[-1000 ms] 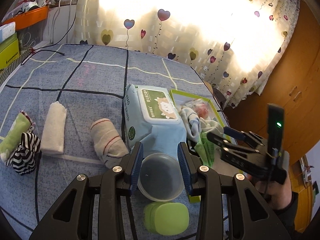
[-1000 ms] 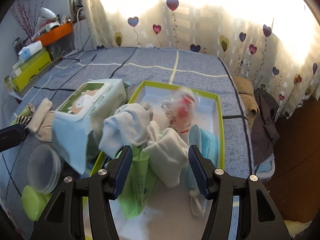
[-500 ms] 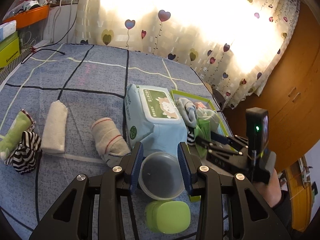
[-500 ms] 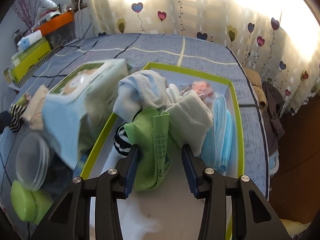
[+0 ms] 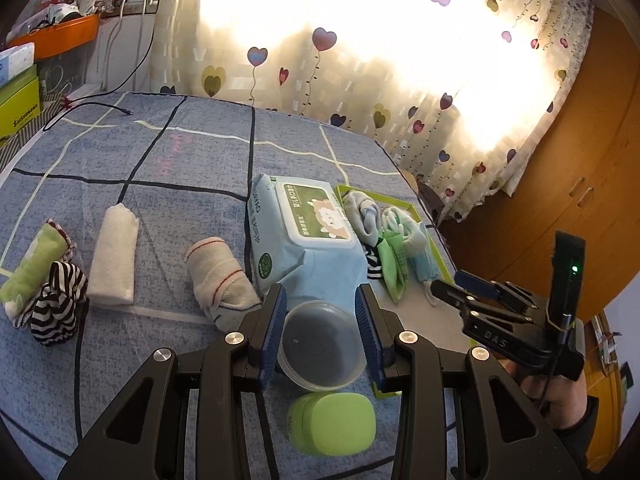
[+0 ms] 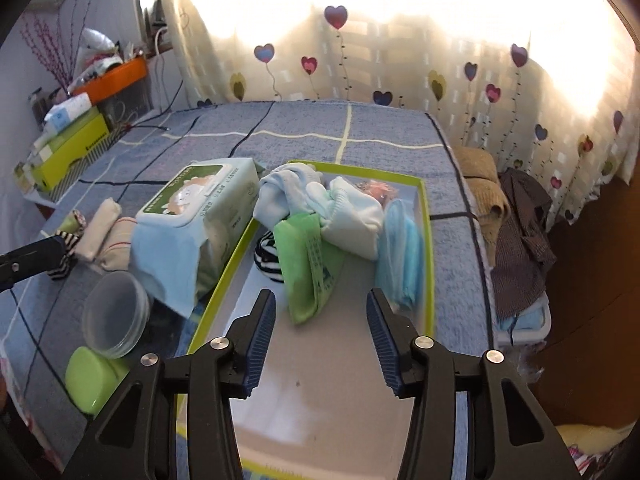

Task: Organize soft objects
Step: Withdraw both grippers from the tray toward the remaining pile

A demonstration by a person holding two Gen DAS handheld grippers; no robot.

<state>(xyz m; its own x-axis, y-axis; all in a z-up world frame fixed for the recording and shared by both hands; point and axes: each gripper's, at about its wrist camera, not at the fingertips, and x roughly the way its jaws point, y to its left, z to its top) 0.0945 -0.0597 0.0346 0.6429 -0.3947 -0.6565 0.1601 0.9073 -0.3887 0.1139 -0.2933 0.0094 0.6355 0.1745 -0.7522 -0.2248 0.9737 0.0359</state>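
Right gripper (image 6: 320,332) wide, empty, over tray (image 6: 426,216); green cloth (image 6: 308,264) just ahead, centre frame. Left gripper (image 5: 320,332) wide, nearer rolled sock (image 5: 222,280), lower left, long axis diagonal.

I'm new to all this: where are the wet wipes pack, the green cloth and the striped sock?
wet wipes pack (image 5: 316,216): left wrist view, on its green lid.
green cloth (image 6: 308,264): right wrist view, mid-fold.
striped sock (image 5: 56,304): left wrist view, its middle.
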